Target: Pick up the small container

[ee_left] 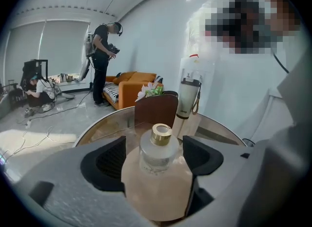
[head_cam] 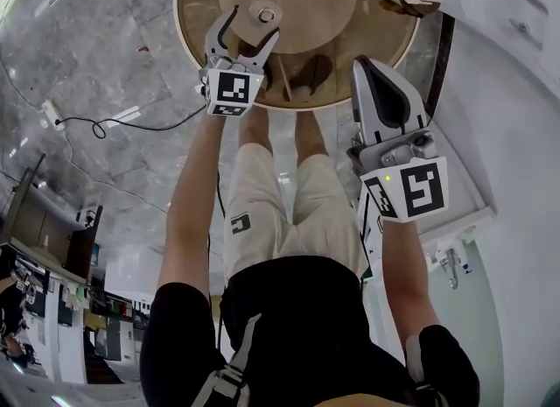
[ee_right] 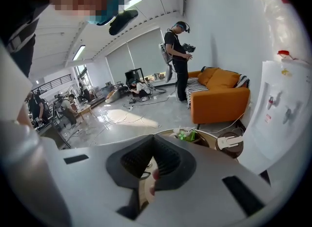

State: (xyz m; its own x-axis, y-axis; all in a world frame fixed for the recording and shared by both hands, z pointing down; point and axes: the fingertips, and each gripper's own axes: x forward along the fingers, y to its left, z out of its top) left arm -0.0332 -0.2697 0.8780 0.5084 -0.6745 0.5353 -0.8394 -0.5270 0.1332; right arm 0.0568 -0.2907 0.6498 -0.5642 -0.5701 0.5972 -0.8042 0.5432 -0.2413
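The small container is a frosted glass bottle with a gold cap [ee_left: 157, 149]. It stands upright on a round tan stand [ee_left: 156, 196] on the round table [head_cam: 197, 20]. My left gripper [ee_left: 155, 161] is open, with one black pad on each side of the bottle and a gap to both. From the head view the bottle [head_cam: 265, 15] sits between the left gripper's [head_cam: 254, 25] spread fingers. My right gripper [head_cam: 378, 77] hangs off the table's near right edge, apart from the bottle. Its pads [ee_right: 153, 160] meet with nothing between them.
A tall white tumbler with a brown band [ee_left: 187, 106] and a brown curved holder [ee_left: 156, 111] stand behind the bottle. A white appliance [head_cam: 512, 11] borders the table's right side. An orange sofa [ee_left: 134, 87] and a standing person [ee_left: 103, 57] are beyond. A cable [head_cam: 96, 125] lies on the floor.
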